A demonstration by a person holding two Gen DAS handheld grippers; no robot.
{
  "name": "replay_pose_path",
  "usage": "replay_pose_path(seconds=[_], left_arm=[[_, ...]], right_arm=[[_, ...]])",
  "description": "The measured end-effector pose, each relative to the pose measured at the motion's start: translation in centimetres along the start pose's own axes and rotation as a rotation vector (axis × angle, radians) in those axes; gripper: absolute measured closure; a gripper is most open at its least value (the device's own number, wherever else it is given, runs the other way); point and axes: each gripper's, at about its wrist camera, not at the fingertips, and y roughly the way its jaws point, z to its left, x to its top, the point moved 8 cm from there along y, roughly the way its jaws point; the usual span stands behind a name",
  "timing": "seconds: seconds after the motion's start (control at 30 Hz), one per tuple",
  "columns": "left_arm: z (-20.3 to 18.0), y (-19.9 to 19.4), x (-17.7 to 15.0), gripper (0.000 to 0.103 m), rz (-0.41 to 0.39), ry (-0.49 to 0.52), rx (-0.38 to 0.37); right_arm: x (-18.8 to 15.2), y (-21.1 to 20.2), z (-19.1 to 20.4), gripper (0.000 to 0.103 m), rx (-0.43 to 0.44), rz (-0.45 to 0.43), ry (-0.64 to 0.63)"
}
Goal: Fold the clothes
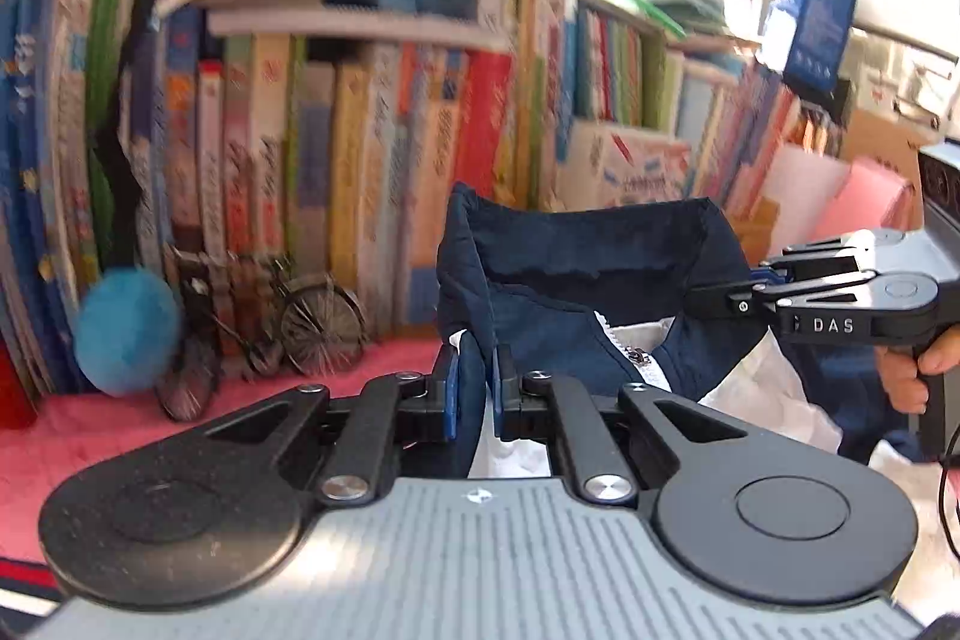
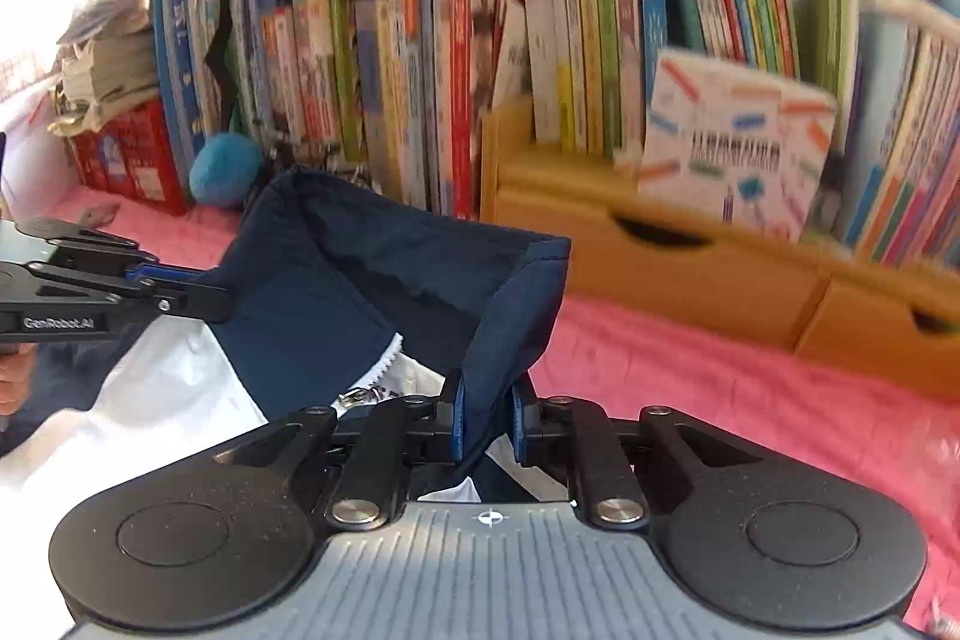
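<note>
Bookshelves [image 2: 420,58] back a pink cover [image 2: 720,388]; you hold the navy jacket [image 2: 336,292] stretched between tools, left tool [image 1: 474,394] and right tool [image 2: 487,418] each clamped on a collar corner, its long axis running side to side.

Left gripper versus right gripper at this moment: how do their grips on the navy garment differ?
The left gripper pinches the navy garment at one collar end, nearest the miniature bicycle; the right gripper pinches the opposite end, nearest the wooden drawers. The white zipper lies just left of the right gripper, but right of the left one. Both are shut on fabric, holding the collar raised between them.
</note>
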Motion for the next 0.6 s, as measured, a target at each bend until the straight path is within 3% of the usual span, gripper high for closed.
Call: replay_pose_path(seconds=[0.07, 0.13, 0.2, 0.3, 0.4, 0.47, 0.53, 0.57, 0.6], left_arm=[[1.6, -0.1, 1.4, 0.092, -0.031, -0.006, 0.057], [2.8, 1.5, 0.6, 0.089, 0.018, -0.002, 0.128], [4.1, 3.2, -0.7, 0.081, 0.089, 0.002, 0.212], [4.6, 1.3, -1.4, 0.082, 0.084, -0.006, 0.245], [5.0, -0.7, -2.2, 0.072, 0.080, -0.014, 0.277], [5.3, -2.1, -2.8, 0.065, 0.075, -0.017, 0.297], [4.9, -5.6, -3.4, 0.045, 0.042, 0.021, 0.307], [5.7, -7.0, -4.0, 0.032, 0.046, 0.032, 0.359], [6.4, -8.3, -4.6, 0.031, 0.050, 0.043, 0.412]], right_arm=[[2.4, 1.0, 0.6, 0.087, -0.002, -0.081, -0.037], [4.4, 2.7, 1.3, 0.084, -0.004, -0.127, -0.061], [4.2, 6.2, 1.7, 0.078, -0.060, -0.054, -0.055], [2.7, 10.6, 1.9, 0.060, -0.161, 0.088, -0.060], [1.8, 8.7, 1.8, 0.046, -0.150, 0.081, -0.046], [1.4, 6.9, 1.7, 0.030, -0.131, 0.060, -0.034], [0.4, 4.4, 2.7, 0.026, -0.087, 0.044, -0.045], [-0.1, 3.1, 3.3, 0.026, -0.062, 0.037, -0.053], [-0.6, 1.8, 4.0, 0.026, -0.037, 0.030, -0.062]])
